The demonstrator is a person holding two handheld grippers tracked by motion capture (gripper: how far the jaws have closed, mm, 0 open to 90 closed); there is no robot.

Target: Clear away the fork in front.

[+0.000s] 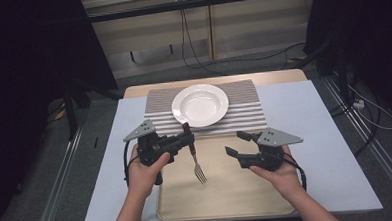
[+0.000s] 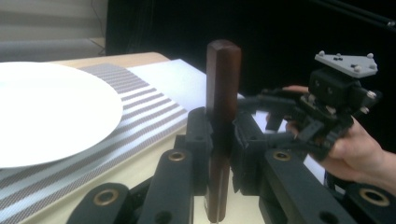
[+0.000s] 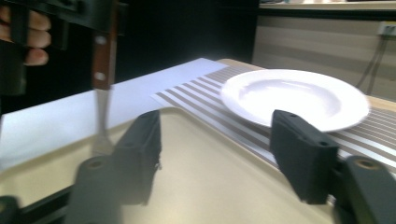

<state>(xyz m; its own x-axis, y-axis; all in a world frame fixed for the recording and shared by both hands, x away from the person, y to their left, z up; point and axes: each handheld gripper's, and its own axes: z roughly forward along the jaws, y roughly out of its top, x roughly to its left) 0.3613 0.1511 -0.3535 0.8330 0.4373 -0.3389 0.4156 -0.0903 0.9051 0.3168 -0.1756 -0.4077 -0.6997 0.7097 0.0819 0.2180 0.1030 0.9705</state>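
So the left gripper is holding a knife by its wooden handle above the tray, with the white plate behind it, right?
Not quite: it is a fork, not a knife. The high view shows its tines pointing down over the tray. The rest holds: the left gripper is shut on the wooden handle, and the white plate sits behind it.

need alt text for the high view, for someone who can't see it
A person's left claw holds a brown-handled fork over a beige tray, tines pointing toward the person. The right claw hovers open nearby; a white plate sits on a striped mat beyond.
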